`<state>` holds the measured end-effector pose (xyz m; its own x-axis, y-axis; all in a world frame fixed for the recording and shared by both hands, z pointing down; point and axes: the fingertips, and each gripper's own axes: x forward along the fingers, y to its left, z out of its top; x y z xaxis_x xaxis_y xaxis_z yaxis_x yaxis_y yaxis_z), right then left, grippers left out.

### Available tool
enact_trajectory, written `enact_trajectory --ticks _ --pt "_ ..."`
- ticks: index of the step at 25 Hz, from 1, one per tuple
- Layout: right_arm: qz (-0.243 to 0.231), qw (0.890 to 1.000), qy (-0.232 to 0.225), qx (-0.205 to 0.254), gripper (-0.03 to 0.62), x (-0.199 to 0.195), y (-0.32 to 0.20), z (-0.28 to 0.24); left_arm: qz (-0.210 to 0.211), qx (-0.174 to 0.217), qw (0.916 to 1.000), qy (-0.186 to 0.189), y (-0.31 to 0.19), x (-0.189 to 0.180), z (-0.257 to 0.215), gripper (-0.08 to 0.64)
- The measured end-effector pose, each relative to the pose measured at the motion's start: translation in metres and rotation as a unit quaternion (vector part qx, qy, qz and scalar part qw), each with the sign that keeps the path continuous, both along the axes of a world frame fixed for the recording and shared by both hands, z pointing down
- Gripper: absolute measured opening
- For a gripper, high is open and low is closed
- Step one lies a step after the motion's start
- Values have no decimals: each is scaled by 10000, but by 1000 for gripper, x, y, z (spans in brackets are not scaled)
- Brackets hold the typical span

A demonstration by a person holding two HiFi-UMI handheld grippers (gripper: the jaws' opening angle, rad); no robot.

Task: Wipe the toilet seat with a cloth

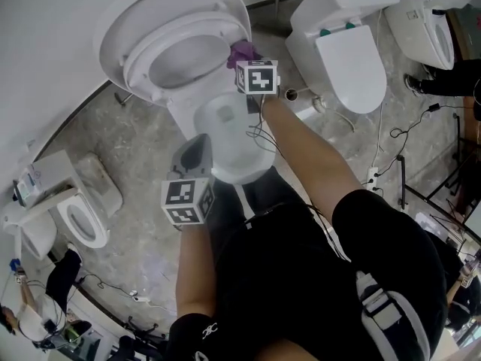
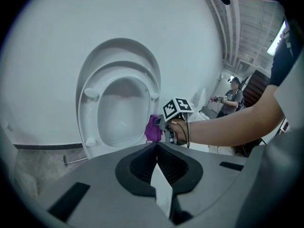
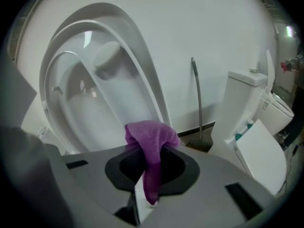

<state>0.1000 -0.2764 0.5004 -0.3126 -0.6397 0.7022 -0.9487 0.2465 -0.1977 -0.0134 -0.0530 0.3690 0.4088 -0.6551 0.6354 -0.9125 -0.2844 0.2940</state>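
Right gripper view, item one: right gripper (image 3: pixel 148 175), jaws clamped on a purple cloth (image 3: pixel 151 137); the cloth bunches over the jaw tips and a strip of it hangs back between the jaws toward the camera

Item two: toilet seat (image 3: pixel 61 99), a white ring standing upright against its lid (image 3: pixel 118 32), ahead of the right gripper and to its left; the cloth sits close to the ring's near edge, contact not discernible

Item three: metal pipe (image 3: pixel 197 99), upright on the white wall (image 3: pixel 213 27), ahead of the right gripper and to its right; a second toilet (image 3: pixel 247 108) further right, lid closed

Left gripper view, item four: left gripper (image 2: pixel 158 175), jaws pressed together with nothing between them; the seat and lid lie ahead of it, slightly left, and the right gripper with the cloth lies just beyond its jaw tips, a little right

Head view, item five: toilet bowl (image 1: pixel 225 134), white, open, between the two grippers; the left gripper is at its near rim, the right gripper at its far rim beside the hinge

Item six: marker cube (image 1: pixel 258 77) on the right gripper, marker cube (image 1: pixel 188 200) on the left

Item seven: grey stone-pattern floor (image 1: pixel 128 141) beneath both grippers; a person (image 2: pixel 230 94) stands far off behind the right gripper
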Motion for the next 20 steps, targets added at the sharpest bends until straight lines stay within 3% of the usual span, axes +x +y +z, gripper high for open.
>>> enact_trajectory --ticks 4,8,20 --pt "-220 9979 411 -452 60 -7 -6 16 -140 44 9999 10 10 -9 -13 8" --pt "-1 9962 531 -690 60 -8 -6 15 -254 110 9996 2 16 -25 -27 8" --pt "-12 9990 220 398 60 -31 -5 -98 -16 387 9992 141 22 -59 -61 8"
